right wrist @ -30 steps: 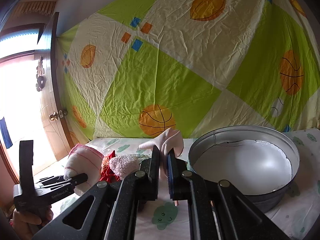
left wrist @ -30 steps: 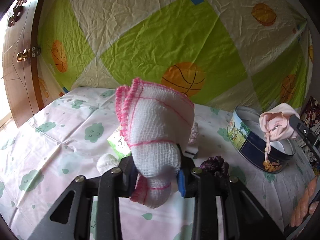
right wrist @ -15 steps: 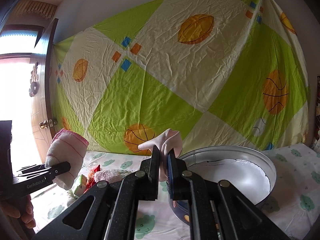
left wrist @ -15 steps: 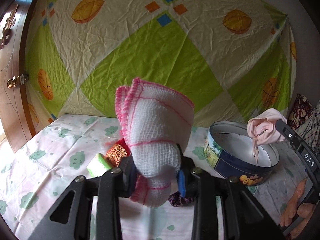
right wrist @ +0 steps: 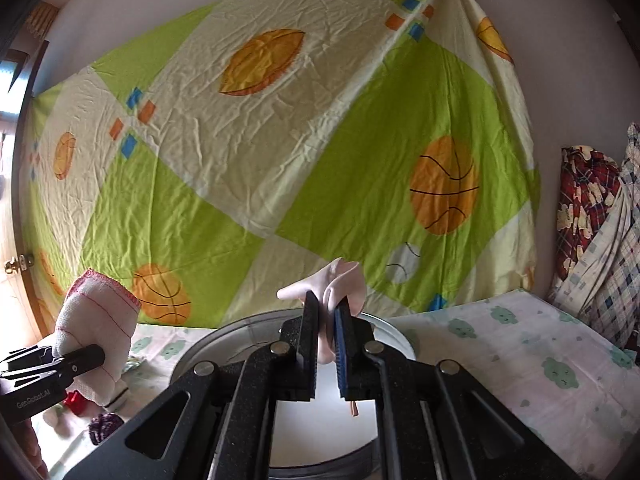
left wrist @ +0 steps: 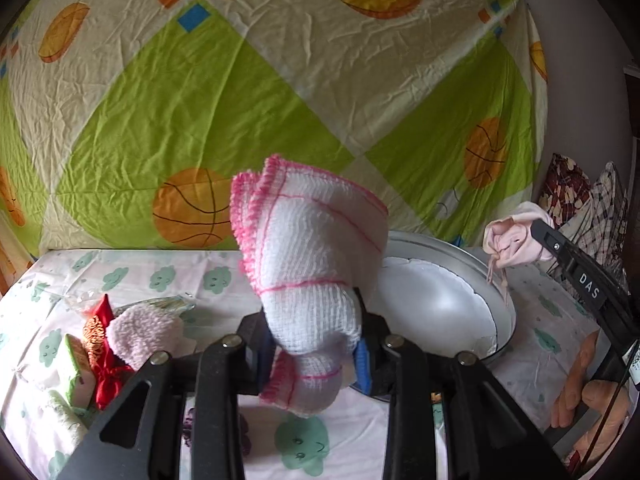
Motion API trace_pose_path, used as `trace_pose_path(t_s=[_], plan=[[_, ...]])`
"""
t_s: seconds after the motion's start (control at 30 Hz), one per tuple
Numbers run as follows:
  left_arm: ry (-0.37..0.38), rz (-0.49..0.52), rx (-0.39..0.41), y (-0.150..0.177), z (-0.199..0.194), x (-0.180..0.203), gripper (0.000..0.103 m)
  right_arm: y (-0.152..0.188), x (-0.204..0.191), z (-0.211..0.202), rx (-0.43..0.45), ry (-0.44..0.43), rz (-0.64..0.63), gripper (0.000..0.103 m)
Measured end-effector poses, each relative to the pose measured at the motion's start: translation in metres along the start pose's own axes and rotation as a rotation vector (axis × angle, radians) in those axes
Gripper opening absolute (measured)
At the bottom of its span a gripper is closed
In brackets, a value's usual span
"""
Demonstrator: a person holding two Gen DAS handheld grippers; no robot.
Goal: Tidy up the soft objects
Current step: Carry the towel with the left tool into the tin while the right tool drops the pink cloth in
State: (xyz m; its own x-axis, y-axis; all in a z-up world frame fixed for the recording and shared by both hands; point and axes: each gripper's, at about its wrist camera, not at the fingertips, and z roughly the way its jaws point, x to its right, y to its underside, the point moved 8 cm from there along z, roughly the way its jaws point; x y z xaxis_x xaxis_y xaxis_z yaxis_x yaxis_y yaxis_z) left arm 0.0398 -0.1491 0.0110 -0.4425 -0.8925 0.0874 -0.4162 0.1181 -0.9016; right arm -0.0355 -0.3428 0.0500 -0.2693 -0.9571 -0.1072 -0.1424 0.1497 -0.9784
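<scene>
Both hands have swung across the bed toward the round tin (left wrist: 500, 304), which a second ago sat off to the right and now lies directly ahead of each tool.

On the left, the leftover heap stays on the cloud-print bedsheet (left wrist: 224, 280): a fuzzy pink mitt (left wrist: 140, 334), a red and gold pouch (left wrist: 98, 344) and a green packet (left wrist: 76, 364), bunched together, with a dark purple scrunchie (right wrist: 105, 424) nearer the tin.

The left tool (left wrist: 314, 354) is clamped on a folded white cloth with pink trim (left wrist: 308, 264), squeezed at its waist so the upper half stands above the jaws, held in the air at the near left edge of the tin.

The right tool (right wrist: 326, 340) is closed tight on a small pale pink pouch (right wrist: 340, 284), its drawstring dangling; it hangs above the tin's white, empty floor.

Behind them all hangs a green and cream sheet (right wrist: 280, 160) printed with basketballs.

The step in hand appears to be the carry to the tin. Next, each tool would need to dip below the rim and part its jaws, one after the other, so the two loads do not tangle or catch on the metal edge.
</scene>
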Motion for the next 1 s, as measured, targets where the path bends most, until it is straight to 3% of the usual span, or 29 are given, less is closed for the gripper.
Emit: trace_pose_path(t_s=[0.23, 0.53, 1.0], plan=[[0.06, 0.019, -0.032, -0.004, 0.032, 0.05, 0.031, 0.009, 0.036, 0.02, -0.04, 0.101, -0.015, 0.008], [0.108, 0.047, -0.111, 0.012, 0.068, 0.097, 0.031, 0.02, 0.048, 0.036, -0.101, 0.148, -0.033, 0.008], [0.071, 0.087, -0.175, 0.033, 0.081, 0.095, 0.031, 0.047, 0.042, 0.055, -0.214, 0.142, -0.066, 0.008]])
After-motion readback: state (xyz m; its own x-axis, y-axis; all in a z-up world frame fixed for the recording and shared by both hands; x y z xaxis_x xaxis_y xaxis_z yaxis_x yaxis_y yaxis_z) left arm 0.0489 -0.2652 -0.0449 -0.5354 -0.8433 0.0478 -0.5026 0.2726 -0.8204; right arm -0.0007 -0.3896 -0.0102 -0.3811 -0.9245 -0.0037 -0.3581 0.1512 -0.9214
